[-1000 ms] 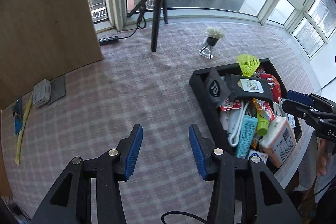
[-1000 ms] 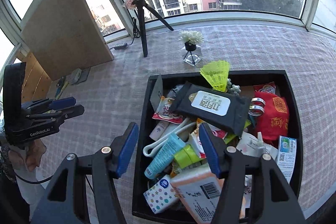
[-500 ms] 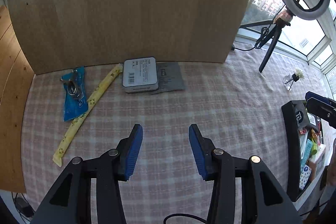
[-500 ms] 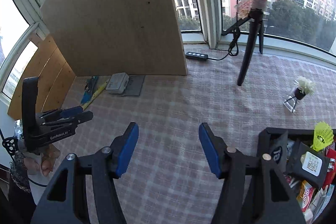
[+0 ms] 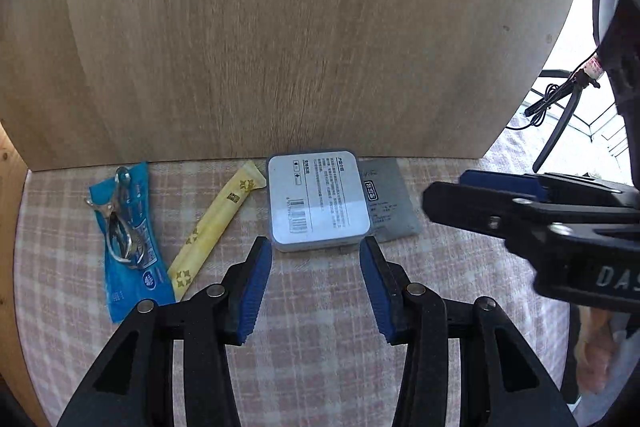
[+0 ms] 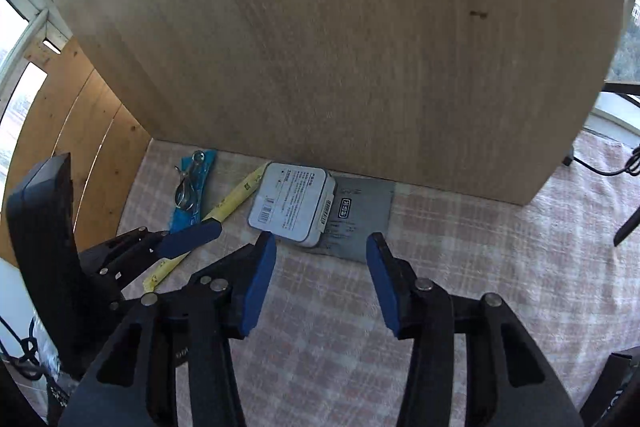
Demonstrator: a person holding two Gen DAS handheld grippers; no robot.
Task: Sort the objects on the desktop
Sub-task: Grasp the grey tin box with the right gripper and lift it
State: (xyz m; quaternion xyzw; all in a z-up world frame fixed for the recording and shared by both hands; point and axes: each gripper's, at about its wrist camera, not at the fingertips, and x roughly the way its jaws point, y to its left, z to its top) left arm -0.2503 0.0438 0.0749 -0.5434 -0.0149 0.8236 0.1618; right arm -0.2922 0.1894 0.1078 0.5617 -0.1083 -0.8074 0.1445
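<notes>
A white flat tin [image 5: 316, 201] lies on the checked cloth against a wooden board, partly on a grey sachet [image 5: 386, 205]. To its left lie a yellow stick packet [image 5: 216, 227] and a blue packet with a metal clip on it [image 5: 126, 239]. My left gripper [image 5: 316, 277] is open and empty just in front of the tin. My right gripper [image 6: 322, 269] is open and empty, just short of the tin [image 6: 290, 207] and the grey sachet [image 6: 360, 223]. It also shows in the left wrist view [image 5: 532, 207], right of the sachet.
An upright wooden board [image 5: 280, 27] stands right behind the objects. A second wooden panel [image 6: 68, 131] closes the left side. A power strip and cable [image 6: 600, 163] lie at the far right. The corner of the black tray [image 6: 620, 379] shows at the lower right.
Both grippers have swung left, away from the black tray, and moved close to the tin and packets by the board. Both have stayed open and empty.
</notes>
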